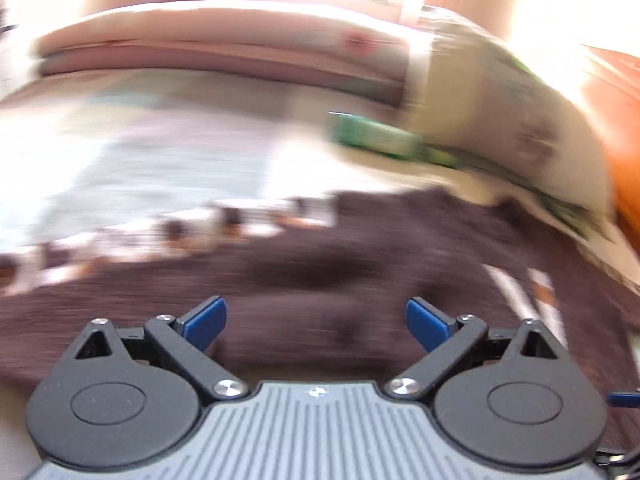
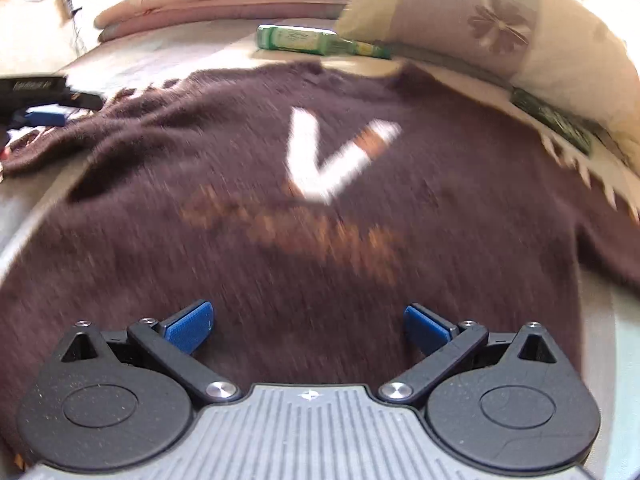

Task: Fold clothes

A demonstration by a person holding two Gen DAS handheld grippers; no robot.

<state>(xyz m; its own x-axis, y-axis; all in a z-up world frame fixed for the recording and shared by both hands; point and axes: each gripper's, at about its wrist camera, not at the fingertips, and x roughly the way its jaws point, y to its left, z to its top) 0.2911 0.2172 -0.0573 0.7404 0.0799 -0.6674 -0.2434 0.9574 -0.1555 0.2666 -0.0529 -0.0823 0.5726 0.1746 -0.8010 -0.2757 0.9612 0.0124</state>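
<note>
Brown knit sweater (image 2: 320, 200) lies flat on the pale bed (image 2: 168, 56), front up with a white V; near hem hidden under the right gripper (image 2: 308, 330), orange lettering too blurred to read. Long axis runs near to far. Left gripper (image 1: 316, 322) and right both gape, holding nothing. Green bottle (image 2: 304, 40) lies far, beside a floral pillow (image 2: 500, 24).
</note>
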